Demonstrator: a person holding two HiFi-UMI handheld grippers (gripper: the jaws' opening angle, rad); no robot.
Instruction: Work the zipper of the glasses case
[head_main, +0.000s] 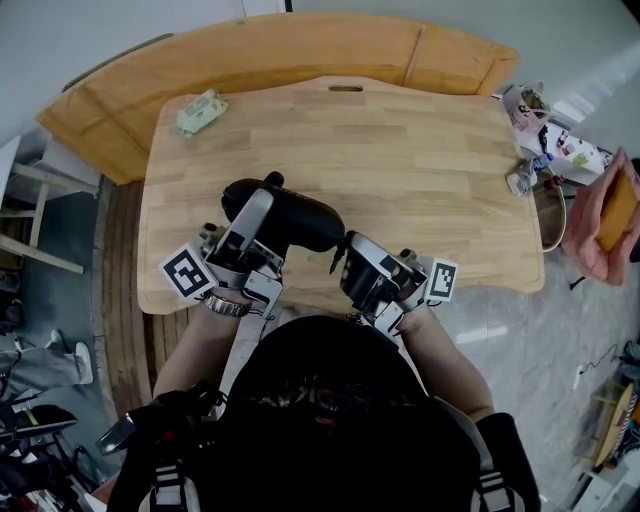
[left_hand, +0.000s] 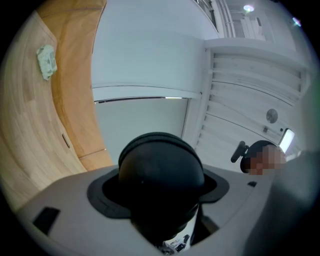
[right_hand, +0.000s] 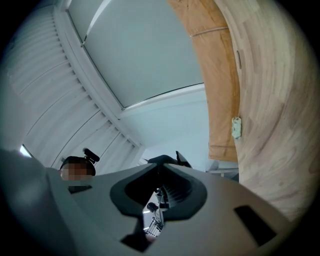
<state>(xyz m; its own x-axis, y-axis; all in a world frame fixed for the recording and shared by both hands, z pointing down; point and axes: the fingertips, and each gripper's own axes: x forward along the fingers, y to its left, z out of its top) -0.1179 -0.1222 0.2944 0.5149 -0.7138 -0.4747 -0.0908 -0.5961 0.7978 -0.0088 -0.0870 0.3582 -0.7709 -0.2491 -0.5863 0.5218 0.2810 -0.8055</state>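
Observation:
A black oval glasses case (head_main: 295, 215) is held above the near edge of the wooden table (head_main: 400, 160). My left gripper (head_main: 258, 205) is shut on its left part. In the left gripper view the case's rounded end (left_hand: 160, 170) fills the gap between the jaws. My right gripper (head_main: 350, 248) is at the case's right end, where a small black zipper pull (head_main: 336, 260) hangs. In the right gripper view the jaws stand nearly together on something thin and dark at their tips, and the pull (right_hand: 179, 158) pokes out just beyond them.
A crumpled green-white packet (head_main: 201, 110) lies at the table's far left corner. A curved wooden bench (head_main: 250, 50) wraps the far side. Small clutter (head_main: 545, 140) sits off the table's right end. A person's head shows far off in both gripper views.

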